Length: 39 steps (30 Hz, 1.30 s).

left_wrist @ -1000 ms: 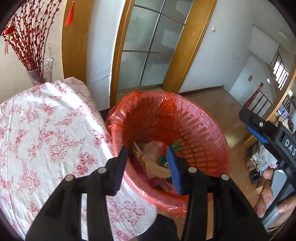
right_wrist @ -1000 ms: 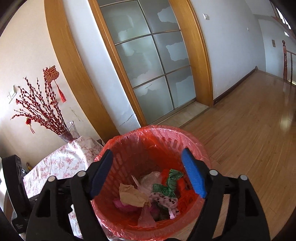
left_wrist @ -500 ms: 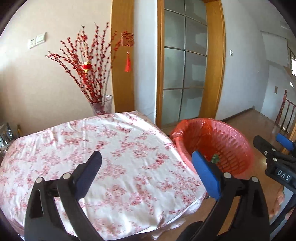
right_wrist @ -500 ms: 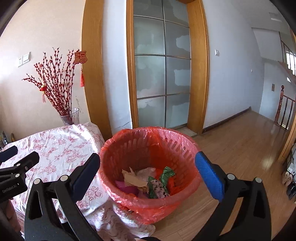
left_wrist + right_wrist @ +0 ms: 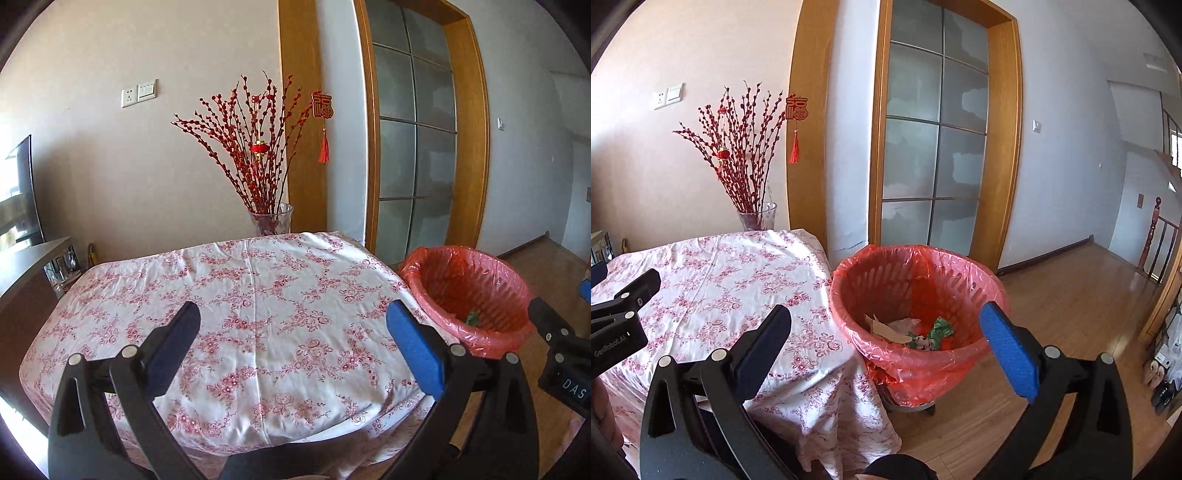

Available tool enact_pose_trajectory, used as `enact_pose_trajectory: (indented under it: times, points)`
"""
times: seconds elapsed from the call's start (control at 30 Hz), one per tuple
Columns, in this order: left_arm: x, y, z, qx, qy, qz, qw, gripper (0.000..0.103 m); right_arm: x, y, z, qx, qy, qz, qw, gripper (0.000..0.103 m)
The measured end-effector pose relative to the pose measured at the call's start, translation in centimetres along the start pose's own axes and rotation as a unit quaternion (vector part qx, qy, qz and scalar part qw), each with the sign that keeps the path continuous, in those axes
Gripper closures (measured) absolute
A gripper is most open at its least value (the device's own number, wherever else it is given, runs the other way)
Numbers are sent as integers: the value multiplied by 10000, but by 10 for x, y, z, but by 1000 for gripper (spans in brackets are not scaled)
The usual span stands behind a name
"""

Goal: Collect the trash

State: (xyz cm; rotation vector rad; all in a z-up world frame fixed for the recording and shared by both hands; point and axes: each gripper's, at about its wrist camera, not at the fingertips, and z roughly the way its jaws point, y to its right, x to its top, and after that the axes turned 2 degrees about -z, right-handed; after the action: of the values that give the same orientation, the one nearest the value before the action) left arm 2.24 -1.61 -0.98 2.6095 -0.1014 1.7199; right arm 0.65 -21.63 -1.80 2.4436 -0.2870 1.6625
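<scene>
1. A table draped in a white cloth printed with red flowers (image 5: 255, 295) fills the near and middle ground; the cloth hangs over its near and right edges.
2. At its far edge stands a clear glass vase of red-budded branches (image 5: 271, 219) (whether on the cloth or just behind it cannot be told).
3. The wooden plank floor (image 5: 1071, 295) lies to the right.
4. A red slatted plastic basket lined with a red plastic bag (image 5: 919, 295) stands there on a dark base, just beside the table's right edge.
</scene>
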Motion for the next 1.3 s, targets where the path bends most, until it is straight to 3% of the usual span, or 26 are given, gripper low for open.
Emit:
enact_pose_trajectory:
  times: [0.67, 1.3]
  points:
    - [-12, -6, -5, -31, -167, -174, 9997, 4, -9, -3, -2, -265, -214, 104, 9994, 2]
    - [-9, -6, -7, 6, -115, -253, 9996, 4, -6, -8, -2, -183, -166, 98, 9996, 2]
